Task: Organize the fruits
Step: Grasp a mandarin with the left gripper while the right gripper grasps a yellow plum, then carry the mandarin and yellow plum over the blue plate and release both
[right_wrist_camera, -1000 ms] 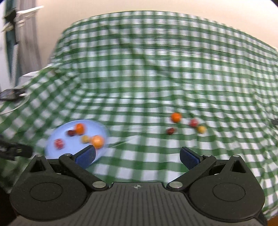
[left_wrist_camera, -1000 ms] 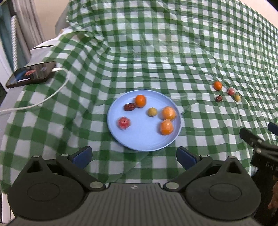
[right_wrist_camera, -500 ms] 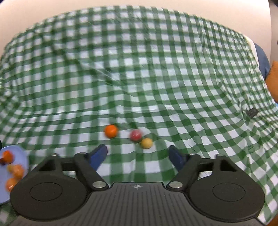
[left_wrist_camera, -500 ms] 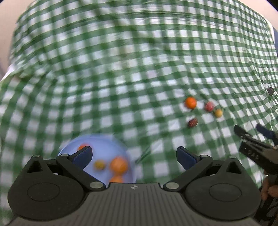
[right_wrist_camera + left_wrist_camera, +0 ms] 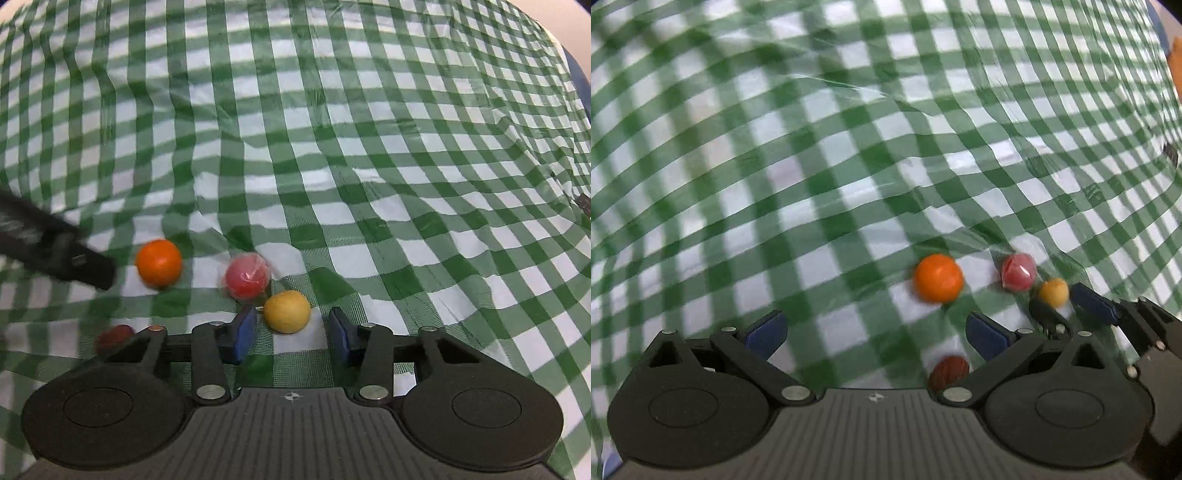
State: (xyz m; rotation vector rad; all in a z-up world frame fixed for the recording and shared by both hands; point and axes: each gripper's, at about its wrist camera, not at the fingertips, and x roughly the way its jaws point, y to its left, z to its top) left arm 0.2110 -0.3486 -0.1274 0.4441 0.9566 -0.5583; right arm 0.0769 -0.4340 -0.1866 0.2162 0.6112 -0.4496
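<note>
Several small fruits lie on the green checked cloth. In the right wrist view my right gripper [image 5: 291, 334] is open, its blue pads either side of a yellow fruit [image 5: 287, 311], not touching it. A wrapped red fruit [image 5: 246, 276] and an orange [image 5: 159, 262] lie just beyond, a dark red date [image 5: 114, 336] at the left. In the left wrist view my left gripper [image 5: 875, 332] is open and empty, with the orange [image 5: 938, 277] ahead and the date [image 5: 948, 371] by its right finger. The red fruit [image 5: 1018, 271] and yellow fruit [image 5: 1053, 291] lie further right.
The right gripper's fingers [image 5: 1093, 306] show in the left wrist view, around the yellow fruit. The left gripper's finger [image 5: 55, 251] reaches in at the left of the right wrist view. The cloth [image 5: 332, 129] is wrinkled. The blue plate is out of view.
Both grippers have moved right, away from the blue plate, and down to the loose fruits. The right gripper's jaws have narrowed around the yellow fruit. The plate has left both views.
</note>
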